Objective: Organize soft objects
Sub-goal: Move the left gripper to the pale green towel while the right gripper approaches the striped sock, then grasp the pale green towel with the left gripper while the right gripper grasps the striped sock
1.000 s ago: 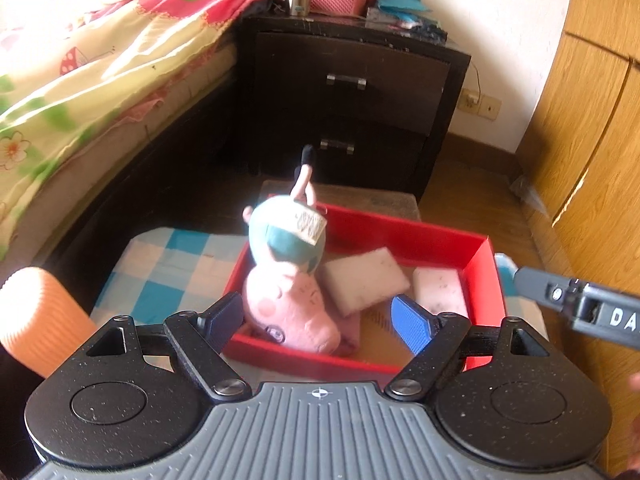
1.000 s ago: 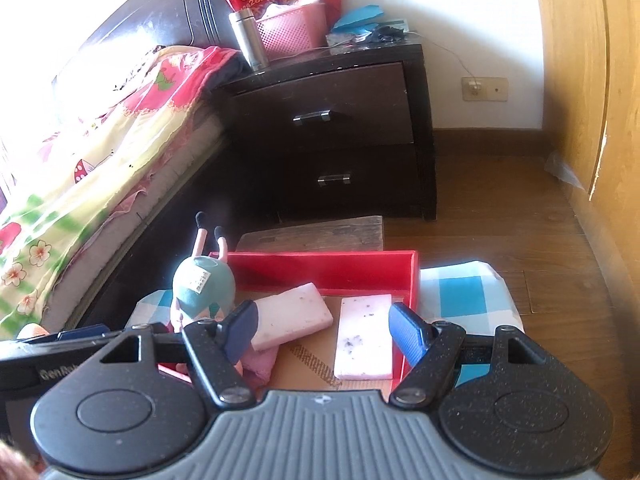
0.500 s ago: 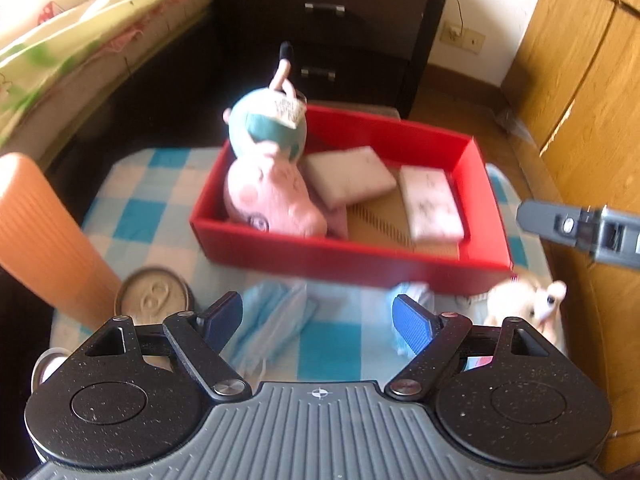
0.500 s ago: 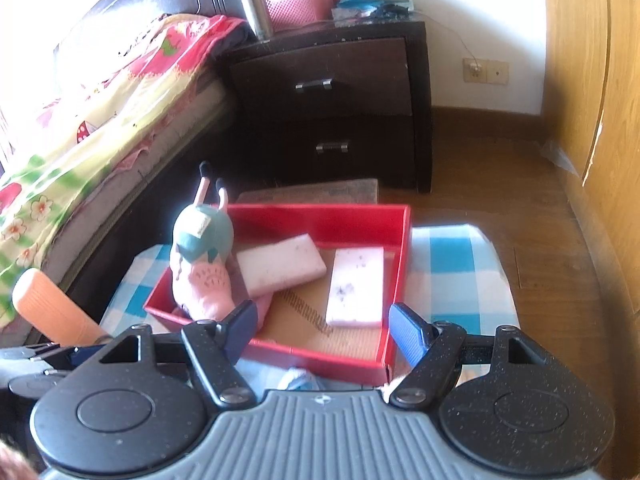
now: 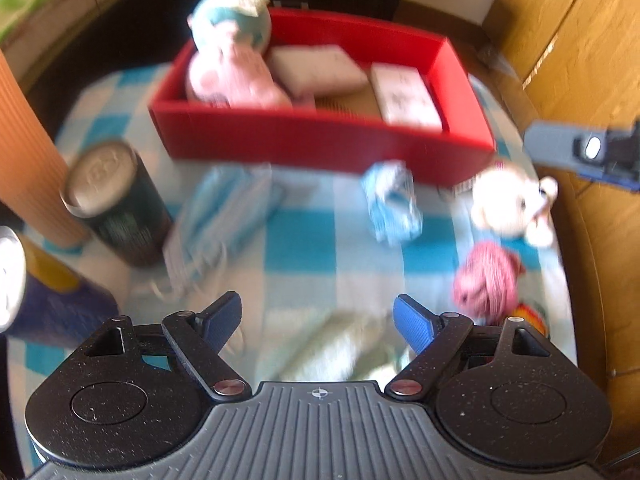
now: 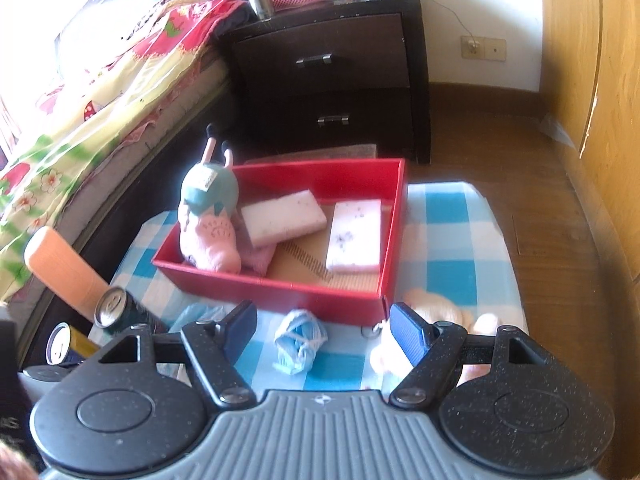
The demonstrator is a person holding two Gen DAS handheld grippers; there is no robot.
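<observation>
A red box point(image 5: 320, 142) point(image 6: 280, 286) on the blue-checked cloth holds a pink plush pig point(image 5: 232, 76) point(image 6: 208, 236) and two pale sponges point(image 6: 284, 218) point(image 6: 354, 236). In front of it lie blue face masks point(image 5: 224, 216), a crumpled blue mask point(image 5: 392, 204) point(image 6: 298, 338), a white plush point(image 5: 508, 204) point(image 6: 432, 312), a pink yarn ball point(image 5: 486, 284) and a pale cloth point(image 5: 336, 348). My left gripper point(image 5: 318, 320) is open above the pale cloth. My right gripper point(image 6: 322, 330) is open above the crumpled mask.
Two cans point(image 5: 116, 204) point(image 5: 36, 288) and an orange ribbed cup point(image 5: 28, 152) stand at the left of the cloth. A bed point(image 6: 80, 100) lies left, a dark nightstand point(image 6: 332, 80) behind, wooden cupboards point(image 6: 600, 120) right.
Both grippers have pulled back from the red box toward the near edge of the cloth. The loose soft things in front of the box have come into view. Both stay open.
</observation>
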